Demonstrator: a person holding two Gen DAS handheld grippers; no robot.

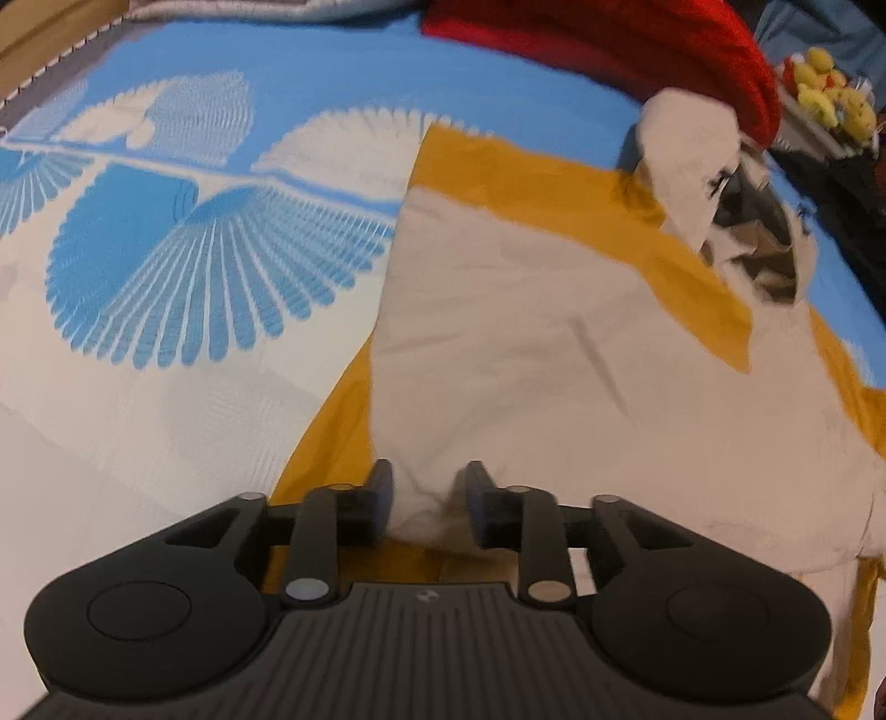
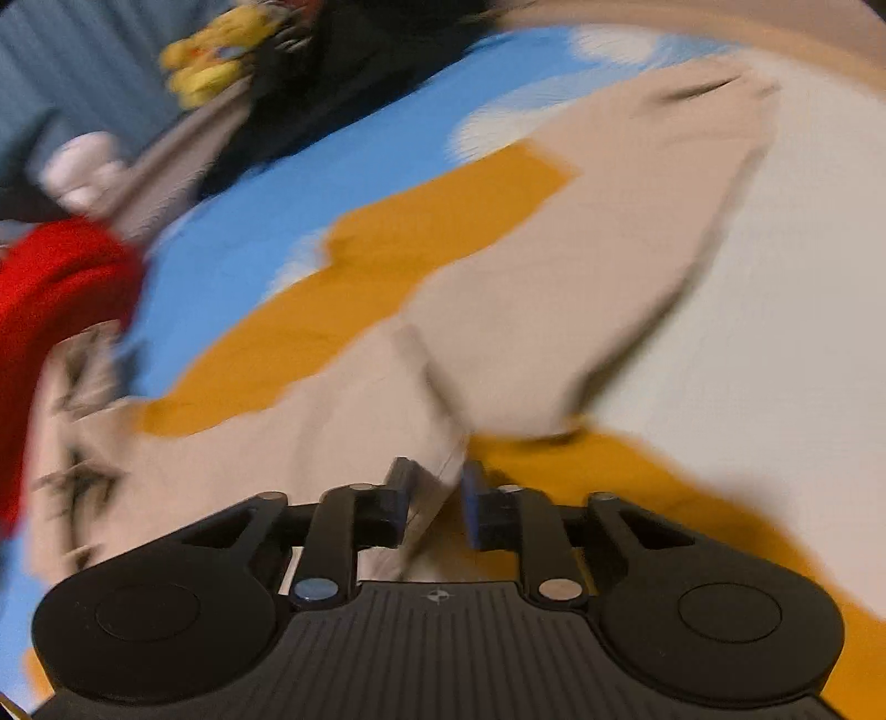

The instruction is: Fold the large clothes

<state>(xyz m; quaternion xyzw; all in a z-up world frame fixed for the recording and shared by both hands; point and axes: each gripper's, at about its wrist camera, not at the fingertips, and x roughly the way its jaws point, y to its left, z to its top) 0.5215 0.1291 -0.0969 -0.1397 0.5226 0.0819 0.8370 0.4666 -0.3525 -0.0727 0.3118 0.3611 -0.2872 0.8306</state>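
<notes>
A large beige garment (image 1: 554,343) lies spread over a mustard-yellow cloth (image 1: 531,183) on a blue-and-white patterned bedspread (image 1: 194,249). My left gripper (image 1: 423,487) is shut on a bunched fold of the beige garment at its near edge. In the right wrist view, which is motion-blurred, the beige garment (image 2: 581,277) runs away to the upper right over the mustard cloth (image 2: 387,266). My right gripper (image 2: 437,493) is shut on an edge of the beige garment, with fabric pinched between the fingers.
A red knitted item (image 1: 637,50) lies at the far side of the bed, also in the right wrist view (image 2: 61,277). Yellow plush toys (image 1: 830,88) sit beyond the bed's right edge. A crumpled beige patterned piece (image 1: 747,221) lies at the far right.
</notes>
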